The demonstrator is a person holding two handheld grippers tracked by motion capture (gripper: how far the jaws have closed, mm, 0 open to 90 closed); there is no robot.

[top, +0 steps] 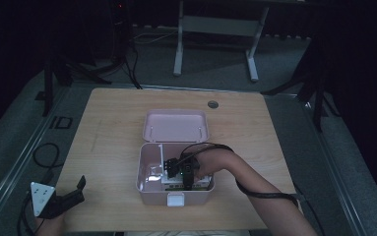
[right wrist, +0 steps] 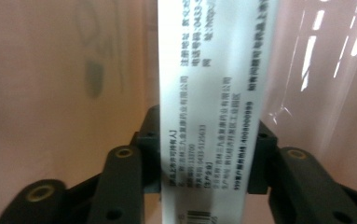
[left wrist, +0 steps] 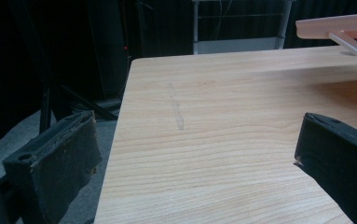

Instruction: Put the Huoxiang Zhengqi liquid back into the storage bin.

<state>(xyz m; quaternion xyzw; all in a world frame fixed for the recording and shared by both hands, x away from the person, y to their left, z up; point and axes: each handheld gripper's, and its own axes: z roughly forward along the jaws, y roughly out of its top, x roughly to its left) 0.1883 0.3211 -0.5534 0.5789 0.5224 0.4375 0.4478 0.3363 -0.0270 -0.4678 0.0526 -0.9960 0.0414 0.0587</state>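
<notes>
- Left gripper (top: 70, 196) rests idle at the table's (top: 112, 118) near-left corner, jaws wide apart, holding nothing
- Pink box (top: 151, 189) sits mid-table, lid (top: 176, 125) open
- Right gripper (top: 176, 169), forearm reaching in from the right, pinches a white printed carton (right wrist: 209, 93) inside; likely the placing or lifting step, which calls for a steady, upright move

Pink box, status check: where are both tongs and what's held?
Right tongs inside the open pink box, shut on a white printed carton. Left tongs open, empty, at the table's near-left corner. Nothing blocking.
</notes>
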